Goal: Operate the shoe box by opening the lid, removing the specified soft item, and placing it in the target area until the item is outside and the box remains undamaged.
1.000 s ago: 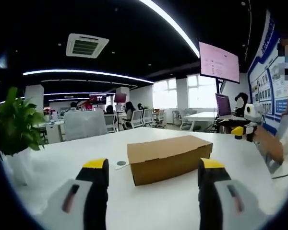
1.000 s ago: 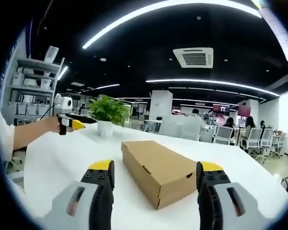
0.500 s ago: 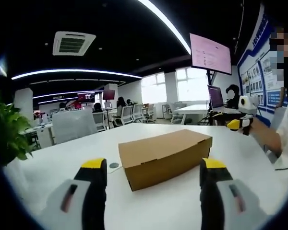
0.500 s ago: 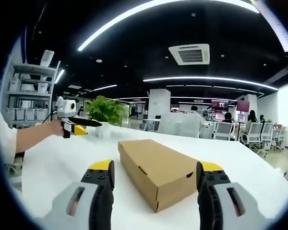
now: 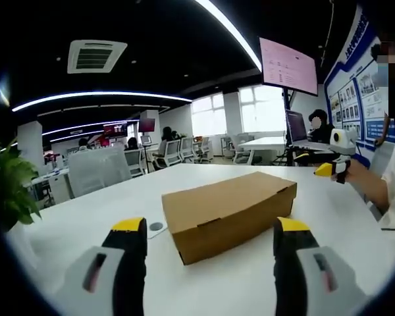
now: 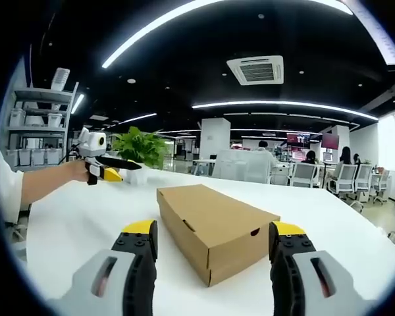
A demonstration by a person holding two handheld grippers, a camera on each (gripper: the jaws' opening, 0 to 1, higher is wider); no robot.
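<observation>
Shoe box [image 5: 229, 214] of plain brown cardboard is seen lying flat near the middle of a white table [image 5: 329, 217], its lid shut, so the soft item is judged to be inside and hidden. The left gripper [image 5: 210, 230] and the right gripper [image 6: 212, 234] are held clear of the box at opposite sides, each with jaws spread wide and nothing between them, which is judged a stance for approaching the lid. A potted plant [image 6: 139, 150] is stood at the table's far edge, and an open office with ceiling light strips [image 6: 286, 105], desks and chairs is spread behind.
</observation>
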